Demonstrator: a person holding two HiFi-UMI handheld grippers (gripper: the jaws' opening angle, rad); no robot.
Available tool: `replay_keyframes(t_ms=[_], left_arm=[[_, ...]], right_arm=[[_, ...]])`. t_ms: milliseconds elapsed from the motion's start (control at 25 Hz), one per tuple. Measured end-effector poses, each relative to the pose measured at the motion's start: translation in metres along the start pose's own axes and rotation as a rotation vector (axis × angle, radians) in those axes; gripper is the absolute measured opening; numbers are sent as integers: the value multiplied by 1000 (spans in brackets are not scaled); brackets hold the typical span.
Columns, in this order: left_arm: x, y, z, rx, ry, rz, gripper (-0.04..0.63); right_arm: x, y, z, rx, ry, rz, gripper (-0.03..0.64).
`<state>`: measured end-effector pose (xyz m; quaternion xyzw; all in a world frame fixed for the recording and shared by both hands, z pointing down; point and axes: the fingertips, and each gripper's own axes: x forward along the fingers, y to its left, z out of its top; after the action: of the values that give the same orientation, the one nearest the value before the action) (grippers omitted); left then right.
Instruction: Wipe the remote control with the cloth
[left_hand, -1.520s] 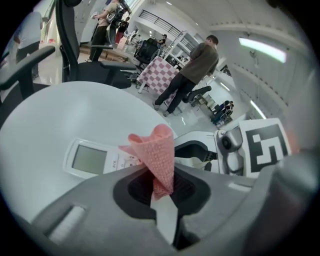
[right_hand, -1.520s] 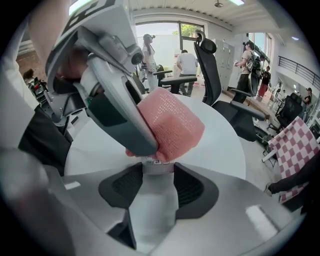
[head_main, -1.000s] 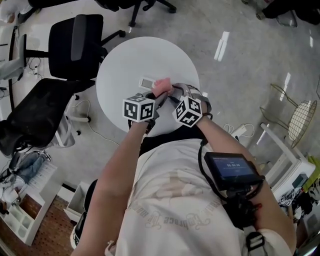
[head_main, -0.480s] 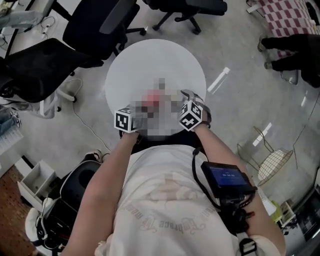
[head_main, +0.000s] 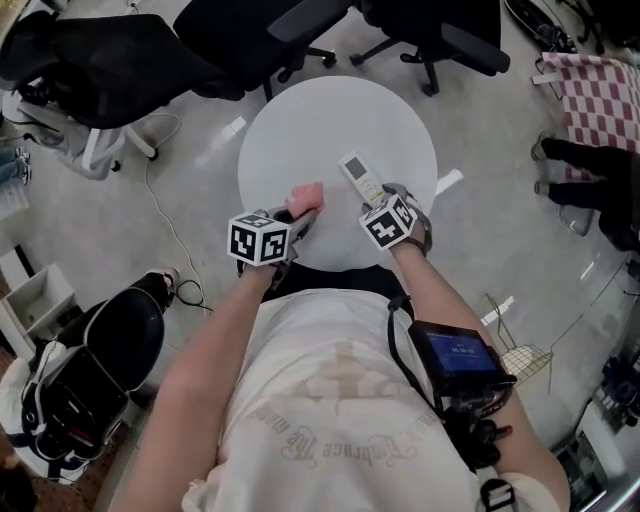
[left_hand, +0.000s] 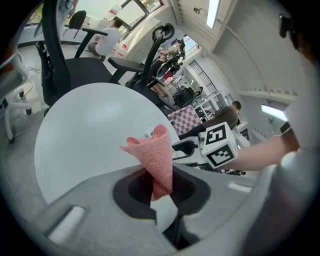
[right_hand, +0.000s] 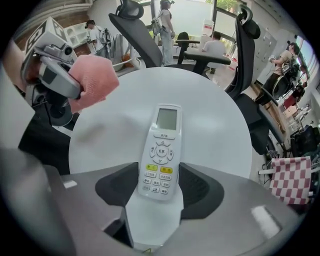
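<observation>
A white remote control (right_hand: 161, 150) lies face up on the round white table (head_main: 320, 110); in the head view the remote control (head_main: 360, 179) is near the table's front right. My right gripper (right_hand: 160, 189) points steeply down over its lower end. The jaws stand on either side of the remote, wide apart and closing, and the pads do not look pressed on it. My left gripper (head_main: 297, 213) is shut on a pink cloth (head_main: 306, 196), held a little left of the remote. The cloth (left_hand: 156, 155) sticks up as a cone from the jaws.
Black office chairs (head_main: 250, 35) stand behind the table, another one (head_main: 440, 30) at the back right. A checked cloth (head_main: 600, 95) and a person's dark shoes (head_main: 590, 165) are at the right. A black bag (head_main: 90, 370) sits on the floor at the left.
The cloth and the left gripper have drawn away to the left of the remote. The remote, earlier up between both grippers, now lies flat on the table with the right jaws wider.
</observation>
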<state>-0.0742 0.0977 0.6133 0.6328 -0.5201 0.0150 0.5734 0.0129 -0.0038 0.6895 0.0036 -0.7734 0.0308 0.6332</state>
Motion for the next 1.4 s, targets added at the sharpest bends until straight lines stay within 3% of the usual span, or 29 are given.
replay_keyframes(t_ms=[320, 440, 640, 960, 1200, 1400], left_arm=[[-3, -2, -5, -18, -38, 1, 41], [-4, -3, -7, -22, -44, -1, 41], [-8, 1, -6, -53, -59, -1, 41], [-9, 5, -2, -87, -62, -18, 41], [-3, -6, 2, -107, -56, -63, 41], [0, -26, 6, -122, -43, -147, 41]], right_arm=[[5, -3, -1, 22, 15, -8, 252], [1, -2, 2, 74, -11, 29, 249], [-1, 2, 0, 283, -88, 154, 247], [-18, 17, 12, 572, -298, 382, 245], [-57, 33, 39, 689, -547, 692, 247], [-90, 36, 62, 724, -697, 838, 247]])
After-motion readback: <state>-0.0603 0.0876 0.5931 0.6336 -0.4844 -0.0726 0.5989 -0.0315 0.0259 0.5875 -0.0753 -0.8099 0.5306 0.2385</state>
